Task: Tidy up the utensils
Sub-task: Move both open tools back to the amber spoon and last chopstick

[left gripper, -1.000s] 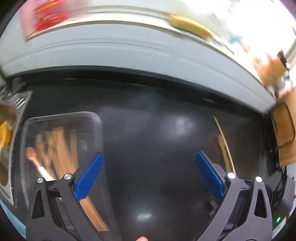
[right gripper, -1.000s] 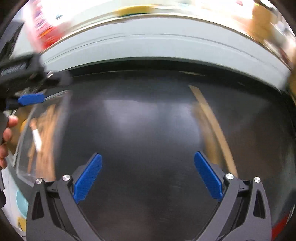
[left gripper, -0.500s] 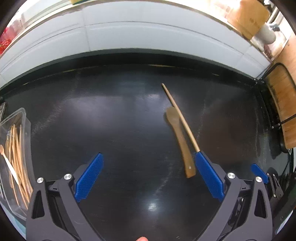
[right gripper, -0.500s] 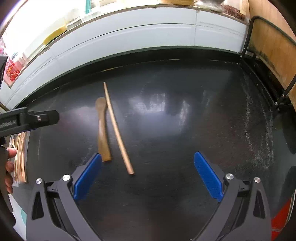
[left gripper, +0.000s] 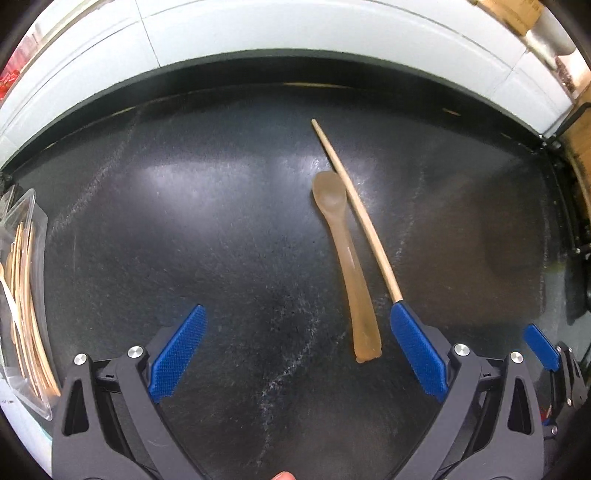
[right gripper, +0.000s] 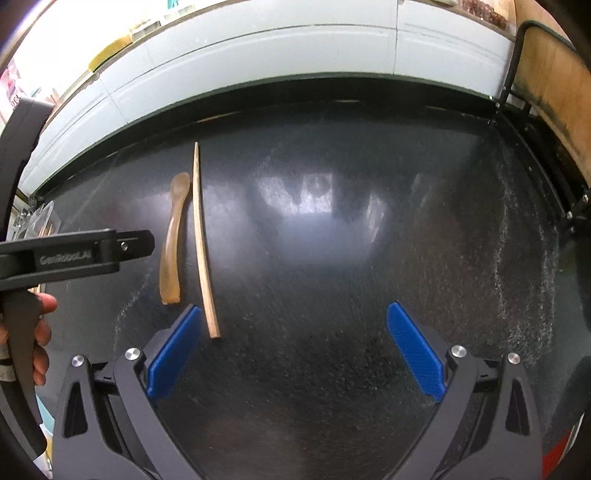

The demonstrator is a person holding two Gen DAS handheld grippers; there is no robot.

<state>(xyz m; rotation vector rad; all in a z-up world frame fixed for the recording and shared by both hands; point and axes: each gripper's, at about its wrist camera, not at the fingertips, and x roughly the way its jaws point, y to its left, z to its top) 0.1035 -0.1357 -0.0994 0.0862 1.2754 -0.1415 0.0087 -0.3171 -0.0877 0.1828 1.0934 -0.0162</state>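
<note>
2 utensils lie near-to-far, between both empty grippers.
Spoon (left gripper: 345, 258) and stick (left gripper: 354, 206) sit mid-bench beside the left gripper's (left gripper: 297, 350) right finger; right gripper (right gripper: 293, 350) similarly close; both jaws spread wide.

Dark, speckled stone-like countertop (left gripper: 221, 240) ahead of both grippers, polished enough to throw back soft white glare, with faint scuffs and streaks dulling the sheen. Just ahead of the left gripper (left gripper: 297, 349) lies a translucent amber spoon (left gripper: 345, 258), plastic by the look, smooth and slightly frosted. Beside it a pale wooden chopstick (left gripper: 360, 218), matt and bare-grained. The left gripper's fingers (left gripper: 177, 354) carry blue pads with a fine knurled texture, set on matt black plastic frames with shiny metal screw heads. The right gripper (right gripper: 293, 350) looks the same. Far off to the left gripper's left, a clear glossy plastic container (left gripper: 27, 221) holds more pale wooden sticks. Beyond the counter, a smooth white tiled wall (left gripper: 295, 26).
</note>
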